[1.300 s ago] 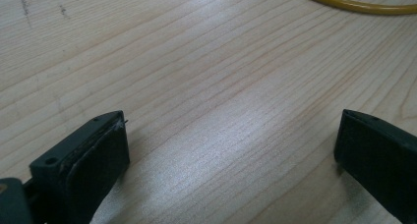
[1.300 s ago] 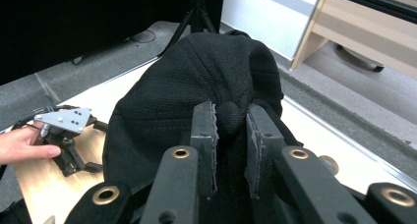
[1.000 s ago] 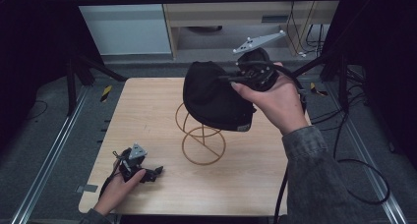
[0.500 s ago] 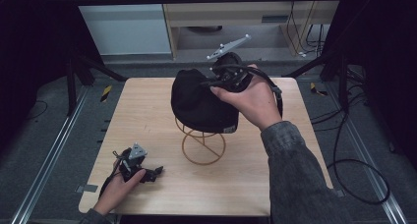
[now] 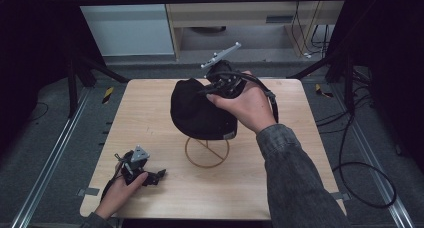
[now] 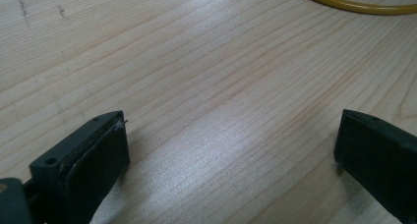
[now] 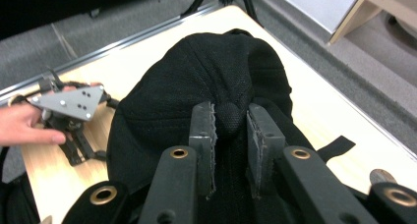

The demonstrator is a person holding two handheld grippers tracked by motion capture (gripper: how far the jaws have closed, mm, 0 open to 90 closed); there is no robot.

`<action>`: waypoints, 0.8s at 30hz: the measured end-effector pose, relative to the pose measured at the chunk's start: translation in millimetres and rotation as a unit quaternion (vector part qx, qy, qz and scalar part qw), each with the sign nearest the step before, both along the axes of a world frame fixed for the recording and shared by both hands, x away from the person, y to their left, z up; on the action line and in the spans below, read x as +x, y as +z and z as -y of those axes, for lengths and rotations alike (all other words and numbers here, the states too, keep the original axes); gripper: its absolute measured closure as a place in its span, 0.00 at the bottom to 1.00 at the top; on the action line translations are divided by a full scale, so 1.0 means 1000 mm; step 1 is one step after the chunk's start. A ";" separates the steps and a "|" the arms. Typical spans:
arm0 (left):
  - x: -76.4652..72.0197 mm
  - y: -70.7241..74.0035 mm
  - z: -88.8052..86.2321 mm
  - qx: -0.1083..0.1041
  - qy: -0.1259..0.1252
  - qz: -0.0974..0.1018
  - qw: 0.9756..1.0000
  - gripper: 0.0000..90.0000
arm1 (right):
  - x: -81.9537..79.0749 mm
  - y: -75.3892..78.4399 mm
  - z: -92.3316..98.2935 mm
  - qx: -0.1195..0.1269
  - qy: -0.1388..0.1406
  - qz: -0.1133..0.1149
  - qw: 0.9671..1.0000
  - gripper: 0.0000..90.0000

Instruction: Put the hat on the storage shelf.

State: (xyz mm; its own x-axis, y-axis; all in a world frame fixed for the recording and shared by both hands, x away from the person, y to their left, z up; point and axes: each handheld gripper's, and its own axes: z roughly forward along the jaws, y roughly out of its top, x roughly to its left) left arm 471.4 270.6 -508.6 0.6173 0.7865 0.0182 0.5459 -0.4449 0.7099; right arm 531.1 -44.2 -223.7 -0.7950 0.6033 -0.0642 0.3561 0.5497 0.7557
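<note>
At the lower left of the high view, the left gripper (image 5: pixel 159 175) rests on the table (image 5: pixel 150 103), jaws apart. Mid-frame, the right gripper (image 7: pixel 231 123) pinches the black cap (image 5: pixel 197 108) above the wire stand (image 5: pixel 207 153).

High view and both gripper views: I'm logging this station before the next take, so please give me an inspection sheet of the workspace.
Surface: pale wooden table, bare wood under the left gripper.
Job's things: black cap above a yellow wire stand.
Clutter: nothing seen.
Grippers: right gripper shut on the cap's top button; left gripper low on the table at the near left, jaws open, nothing between them.
Cables: black cable looping on the floor at right.
Surroundings: grey floor, metal rails, wooden cabinet behind.
</note>
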 end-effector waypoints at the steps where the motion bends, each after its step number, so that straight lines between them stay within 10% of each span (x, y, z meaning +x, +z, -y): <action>1: 0.000 0.000 0.000 0.000 0.000 0.000 1.000 0.00 | 0.000 -0.003 -0.002 -0.004 0.001 0.001 1.000 0.84; 24: 0.000 0.000 0.000 0.000 0.001 0.000 1.000 0.00 | 0.005 -0.016 -0.005 -0.012 0.000 -0.014 1.000 0.82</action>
State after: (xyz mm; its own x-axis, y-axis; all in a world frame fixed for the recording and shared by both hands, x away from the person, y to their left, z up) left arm 471.4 270.5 -508.7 0.6165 0.7872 0.0179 0.5460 -0.4438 0.7106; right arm 536.0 -38.7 -239.7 -0.7965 0.6019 -0.0571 0.3766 0.5677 0.7320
